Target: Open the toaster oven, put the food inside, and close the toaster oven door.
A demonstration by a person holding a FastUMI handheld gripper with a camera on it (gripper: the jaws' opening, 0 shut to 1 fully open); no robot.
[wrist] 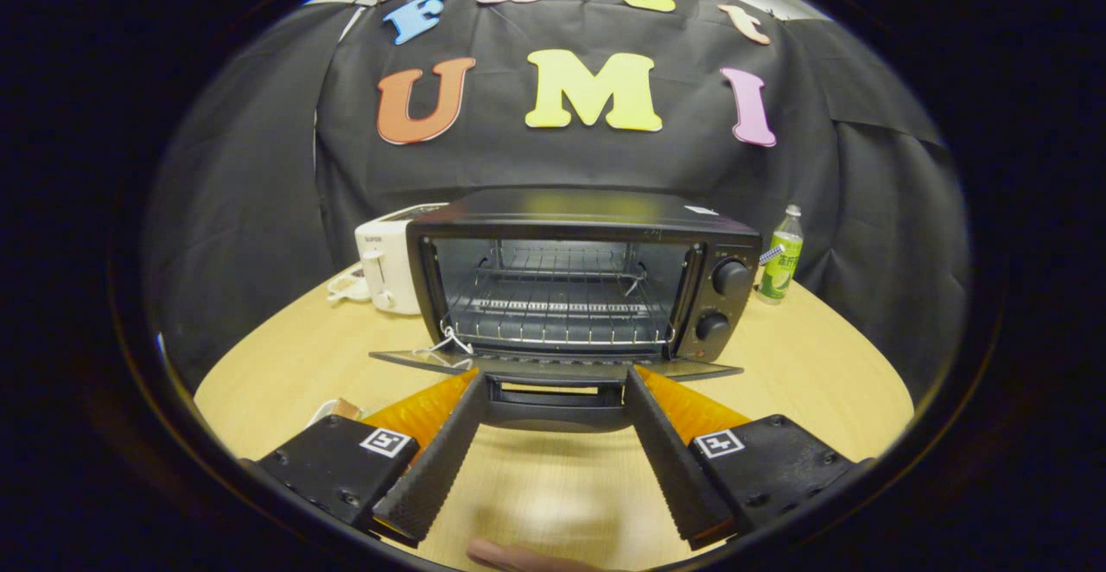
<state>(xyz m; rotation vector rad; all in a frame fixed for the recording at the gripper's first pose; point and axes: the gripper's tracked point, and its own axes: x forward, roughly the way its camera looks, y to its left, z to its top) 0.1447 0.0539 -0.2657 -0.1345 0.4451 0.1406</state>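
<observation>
On a wooden table (804,365), the toaster oven (583,274) is sitting with its door (553,369) lying flat open. The gripper (553,382) is spreading wide, holding nothing, fingertips flanking the door handle (553,403). Pushing forward risks shoving the oven backward.

black cloth wall (259,209) behind a light wooden table (821,382), perhaps round-edged, under even light.

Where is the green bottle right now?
The green bottle stands upright on the wooden table, just beside the toaster oven on its knob side, beyond the open gripper.
</observation>
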